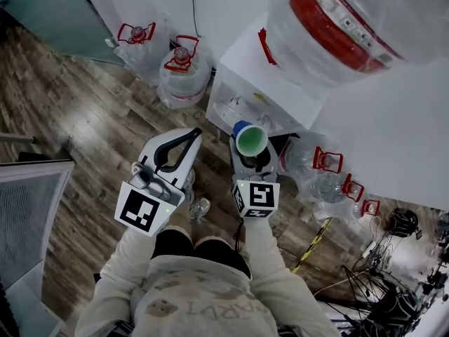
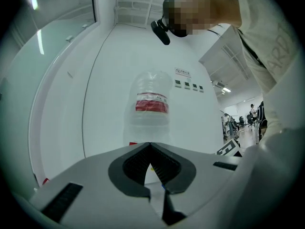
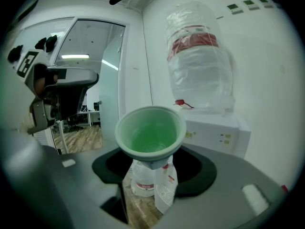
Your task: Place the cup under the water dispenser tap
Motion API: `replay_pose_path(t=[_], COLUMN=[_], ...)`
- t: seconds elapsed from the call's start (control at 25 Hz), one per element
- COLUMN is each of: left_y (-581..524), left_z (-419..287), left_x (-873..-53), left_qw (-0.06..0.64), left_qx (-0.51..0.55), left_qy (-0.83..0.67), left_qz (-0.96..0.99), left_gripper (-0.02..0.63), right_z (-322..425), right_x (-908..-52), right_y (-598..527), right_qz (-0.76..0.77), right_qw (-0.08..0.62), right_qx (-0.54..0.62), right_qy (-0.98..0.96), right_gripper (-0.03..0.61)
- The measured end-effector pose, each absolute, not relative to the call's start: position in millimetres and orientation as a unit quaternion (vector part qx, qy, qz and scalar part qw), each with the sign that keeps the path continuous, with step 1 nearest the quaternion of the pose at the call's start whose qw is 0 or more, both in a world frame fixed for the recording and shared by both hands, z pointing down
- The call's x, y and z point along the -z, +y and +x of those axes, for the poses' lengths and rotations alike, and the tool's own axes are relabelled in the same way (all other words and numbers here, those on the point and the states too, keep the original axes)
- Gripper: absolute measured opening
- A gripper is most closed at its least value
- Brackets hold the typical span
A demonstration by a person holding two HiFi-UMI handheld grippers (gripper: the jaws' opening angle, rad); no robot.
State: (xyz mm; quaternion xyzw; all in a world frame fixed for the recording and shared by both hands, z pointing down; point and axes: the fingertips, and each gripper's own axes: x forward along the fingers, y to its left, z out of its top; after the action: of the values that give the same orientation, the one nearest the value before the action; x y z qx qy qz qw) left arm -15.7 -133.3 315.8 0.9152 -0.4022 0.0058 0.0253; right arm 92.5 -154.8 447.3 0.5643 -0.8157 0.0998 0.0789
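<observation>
Your right gripper (image 3: pixel 152 168): jaws clamped on low, narrow part of green cup (image 3: pixel 150 132). Cup upright, mouth up, near front of water dispenser (image 1: pixel 256 83), not yet under tap. Left gripper (image 1: pixel 193 133): jaws together, nothing between.

Risks:
- Grip sits low on tapered wall; cup may tilt or slip if rim knocks dispenser front.
- Release too early, and it falls to floor (image 1: pixel 84 118).

water bottle (image 1: pixel 344 27) cropped by top edge

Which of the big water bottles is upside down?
The red-banded bottle mounted on the white dispenser; the other bottles stand on the floor, red caps up.
</observation>
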Motion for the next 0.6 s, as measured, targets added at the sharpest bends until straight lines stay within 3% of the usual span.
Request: replay_pose_path(t=[0.6], left_y=[-157.0], left_z=[-8.4], left_x=[-404.5], left_qw=[0.061], left_qx=[-0.045], left_qy=[-0.360], left_qz=[0.930], left_gripper=[0.006], right_z=[92.4], right_x=[-565.7], right_y=[-194.3], right_qz=[0.582], right_qw=[0.104], right_qx=[-0.146], right_qy=[-0.793], right_gripper=[0.270])
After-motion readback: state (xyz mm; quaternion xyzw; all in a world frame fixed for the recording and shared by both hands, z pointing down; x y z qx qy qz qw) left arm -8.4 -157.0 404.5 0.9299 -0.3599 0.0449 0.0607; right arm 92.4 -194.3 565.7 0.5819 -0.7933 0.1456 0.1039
